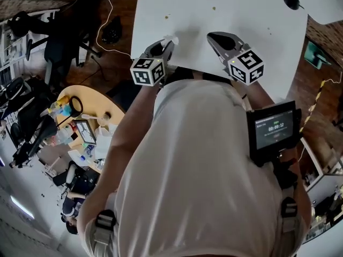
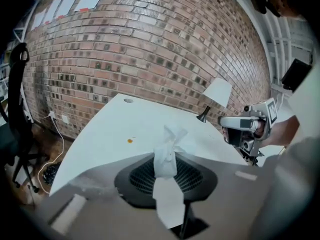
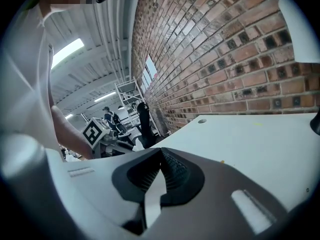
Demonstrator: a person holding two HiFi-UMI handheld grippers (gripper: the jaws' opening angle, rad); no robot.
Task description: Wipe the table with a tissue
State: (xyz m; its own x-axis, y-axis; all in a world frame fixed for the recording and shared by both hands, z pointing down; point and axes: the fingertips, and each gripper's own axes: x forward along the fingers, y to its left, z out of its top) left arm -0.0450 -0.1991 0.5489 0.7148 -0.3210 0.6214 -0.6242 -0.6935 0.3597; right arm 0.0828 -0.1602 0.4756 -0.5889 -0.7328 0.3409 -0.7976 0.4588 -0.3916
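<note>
The white tissue [image 2: 168,145] stands crumpled between the jaws of my left gripper [image 2: 169,170], which is shut on it. In the head view the left gripper [image 1: 168,43] hangs over the near edge of the white table [image 1: 241,9], with the tissue [image 1: 172,39] at its tip. A small orange spot [image 2: 130,140] lies on the table ahead and to the left of the tissue. My right gripper [image 3: 161,153] has its dark ribbed pads together with nothing between them. It hovers over the near edge too [image 1: 213,36], to the right of the left gripper.
A white lamp [image 2: 216,95] on a black base [image 1: 292,0] stands at the table's far right. Tiny yellowish specks [image 1: 167,17] dot the top. A brick wall [image 2: 150,44] runs behind. Left of the table are an office chair [image 2: 17,109], a floor cable [image 1: 104,25] and a cluttered round table [image 1: 102,103].
</note>
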